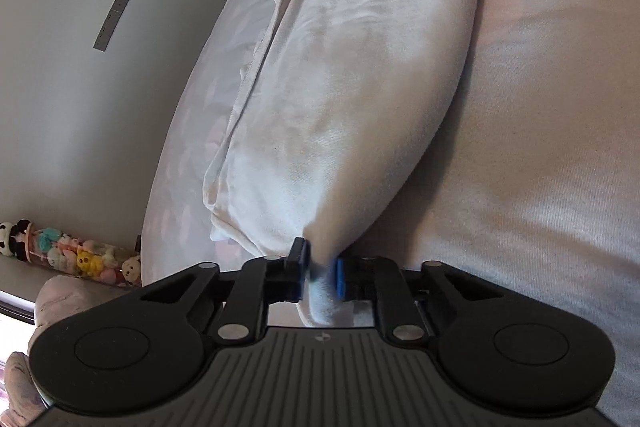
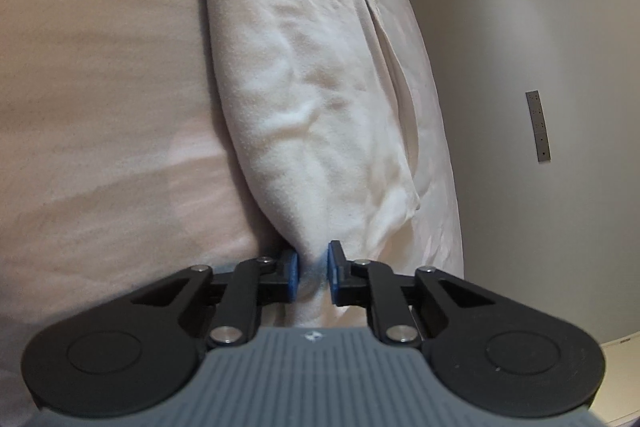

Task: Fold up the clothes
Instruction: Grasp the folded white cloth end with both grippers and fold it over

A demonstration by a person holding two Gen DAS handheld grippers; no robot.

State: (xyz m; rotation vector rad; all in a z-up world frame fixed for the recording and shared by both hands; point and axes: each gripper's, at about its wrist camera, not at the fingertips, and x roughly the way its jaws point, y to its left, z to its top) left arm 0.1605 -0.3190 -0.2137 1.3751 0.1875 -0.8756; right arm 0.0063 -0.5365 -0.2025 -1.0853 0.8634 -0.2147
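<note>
**Left wrist and right wrist views: both grippers pinching one white garment**

We see a pale pink bed cover (image 1: 540, 167) filling most of each view, set against a grey wall (image 1: 60, 87). On the cover lies the white garment (image 1: 340, 87), folded lengthwise into a long band. Our left gripper (image 1: 319, 269) is nearly closed, blue pads clamping one end; our right gripper (image 2: 313, 273) likewise clamps bunched cloth. Plush toys (image 1: 80, 259) line a ledge.
</note>
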